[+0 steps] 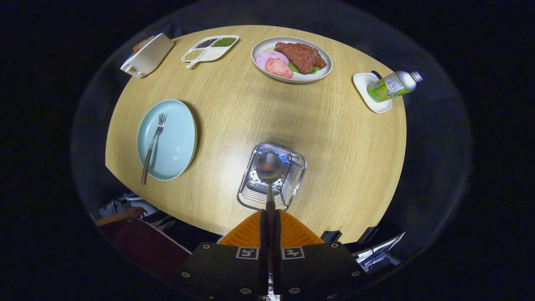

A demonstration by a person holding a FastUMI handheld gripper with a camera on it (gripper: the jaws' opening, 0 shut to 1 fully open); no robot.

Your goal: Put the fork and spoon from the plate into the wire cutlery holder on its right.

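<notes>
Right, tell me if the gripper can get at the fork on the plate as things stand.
Probably not yet: the gripper is shut on the spoon above the wire holder. The fork lies uncovered on the plate.

hand-held gripper (pixel 270 217) — ribbed fingers | black body — square markers, round screws

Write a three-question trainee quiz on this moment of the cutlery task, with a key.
1. True or false: the gripper is shut on the spoon.
2. What lies on the blue plate? A) fork B) knife C) nothing
3. Fill in: the spoon's bowl hangs over the wire ____.

Key:
1. True; both fingers press its handle.
2. A; the fork lies there with its tines away from the gripper.
3. holder.
</notes>
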